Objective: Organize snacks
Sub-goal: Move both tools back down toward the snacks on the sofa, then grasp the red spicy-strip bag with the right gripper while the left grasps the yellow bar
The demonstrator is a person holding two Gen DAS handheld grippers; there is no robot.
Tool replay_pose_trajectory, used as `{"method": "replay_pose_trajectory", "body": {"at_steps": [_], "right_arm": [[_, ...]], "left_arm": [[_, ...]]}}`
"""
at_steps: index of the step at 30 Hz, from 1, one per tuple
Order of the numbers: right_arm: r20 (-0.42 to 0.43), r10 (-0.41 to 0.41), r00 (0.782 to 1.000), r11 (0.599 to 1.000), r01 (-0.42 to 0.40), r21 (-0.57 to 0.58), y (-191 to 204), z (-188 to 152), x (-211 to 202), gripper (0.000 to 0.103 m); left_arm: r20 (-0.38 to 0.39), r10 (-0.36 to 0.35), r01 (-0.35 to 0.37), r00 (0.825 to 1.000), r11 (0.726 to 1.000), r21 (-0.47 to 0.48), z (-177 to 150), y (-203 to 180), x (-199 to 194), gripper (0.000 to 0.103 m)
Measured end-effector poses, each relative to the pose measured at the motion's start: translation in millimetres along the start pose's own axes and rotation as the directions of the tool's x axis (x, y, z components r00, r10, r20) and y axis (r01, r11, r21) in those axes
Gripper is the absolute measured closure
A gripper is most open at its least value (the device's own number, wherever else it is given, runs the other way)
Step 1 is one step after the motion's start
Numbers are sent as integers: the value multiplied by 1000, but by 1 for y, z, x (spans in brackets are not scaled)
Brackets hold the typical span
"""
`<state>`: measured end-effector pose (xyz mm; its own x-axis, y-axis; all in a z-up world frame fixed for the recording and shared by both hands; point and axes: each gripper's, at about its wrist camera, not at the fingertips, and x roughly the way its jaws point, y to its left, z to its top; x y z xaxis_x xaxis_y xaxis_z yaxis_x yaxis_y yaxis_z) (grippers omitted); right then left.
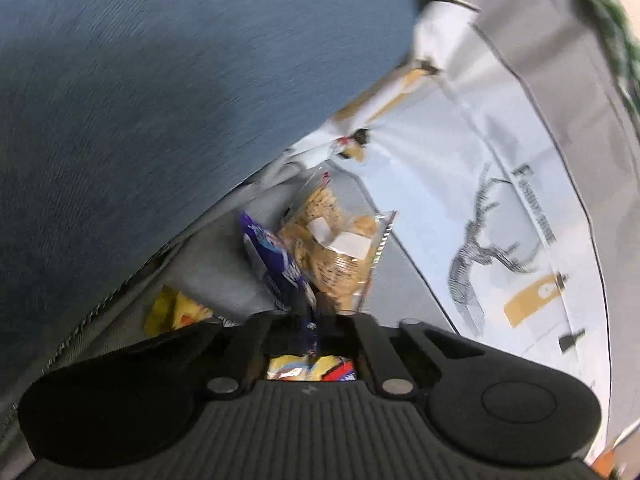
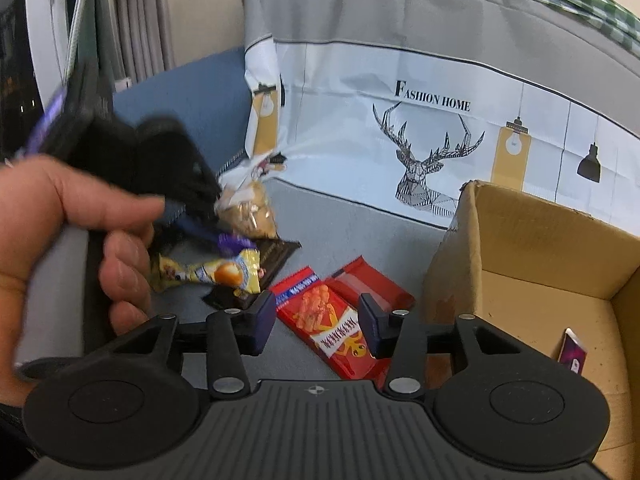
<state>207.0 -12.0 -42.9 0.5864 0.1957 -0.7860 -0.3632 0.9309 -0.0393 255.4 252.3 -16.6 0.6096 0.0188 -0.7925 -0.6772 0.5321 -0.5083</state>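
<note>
Right gripper [image 2: 318, 326] open beside cardboard box [image 2: 520, 256] holding one purple packet [image 2: 573, 354].

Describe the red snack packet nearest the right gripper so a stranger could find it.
Start at the open brown cardboard box on the grey surface. Just left of it lie two red packets; the target is the flat red packet printed with orange snack pictures and a blue-white band, unlike its plainer red neighbour.

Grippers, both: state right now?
Left gripper: shut on the purple snack packet.
Right gripper: open, holding nothing, above the red snack packs.
</note>
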Motion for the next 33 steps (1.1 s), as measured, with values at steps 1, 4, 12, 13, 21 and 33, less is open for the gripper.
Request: {"method": "replay_pose_trajectory", "body": {"at_steps": [1,4,12,13,21,33], "right_arm": [[-9,-8,1000,1000,8,-18,3,-1,2,56],[-60,-50,997,996,45,-79,12,-2,14,57],[-195,-164,967,957,108,-269,46,-13,71,55],[-189,-150,971,955,92,-283,50,-13,74,53],[-159,-188,969,924,119,-363,61,-5,75,53],[-192,-196,962,932,121,-342,64,-7,92,50]], "left_arm": [[1,-9,9,1000,1000,18,0,-2,-3,103],[-9,-34,34,999,996,83,0,-9,-11,103],[43,-35,25,998,977,212,3,-12,-36,103],[62,-26,12,998,976,217,5,-9,-40,103],[56,-51,36,997,969,246,16,-2,-47,103],[51,-50,37,997,973,229,25,14,-49,103]]}}
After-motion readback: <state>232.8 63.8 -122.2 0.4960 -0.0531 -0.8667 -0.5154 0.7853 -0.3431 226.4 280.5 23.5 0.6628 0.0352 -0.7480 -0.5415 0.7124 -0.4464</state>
